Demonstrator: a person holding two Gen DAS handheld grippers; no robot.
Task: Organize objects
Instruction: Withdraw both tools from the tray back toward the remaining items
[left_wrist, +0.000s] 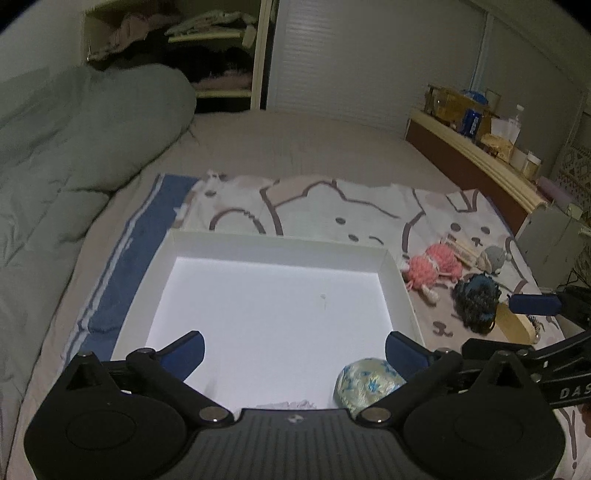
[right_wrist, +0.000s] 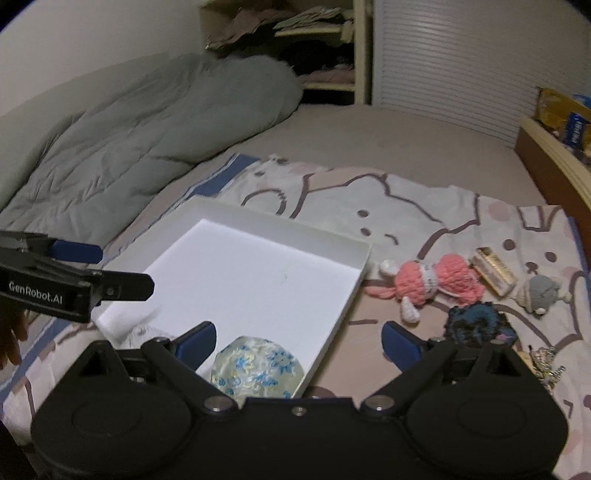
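I am holding my left gripper (left_wrist: 293, 350) wide open and empty over the white box (left_wrist: 280, 243). My right gripper (right_wrist: 298, 341) is hanging open too, empty, above the box's near corner where the flowered pouch (right_wrist: 256, 367) is lying.

Dim room; the white box (left_wrist: 280, 295) is glaring brightly, edges are bending and darkening, background is blurring.

Left wrist camera looks down close over the white box (left_wrist: 280, 295); right wrist camera faces it from the right, both sharing box and bed (right_wrist: 369, 140).
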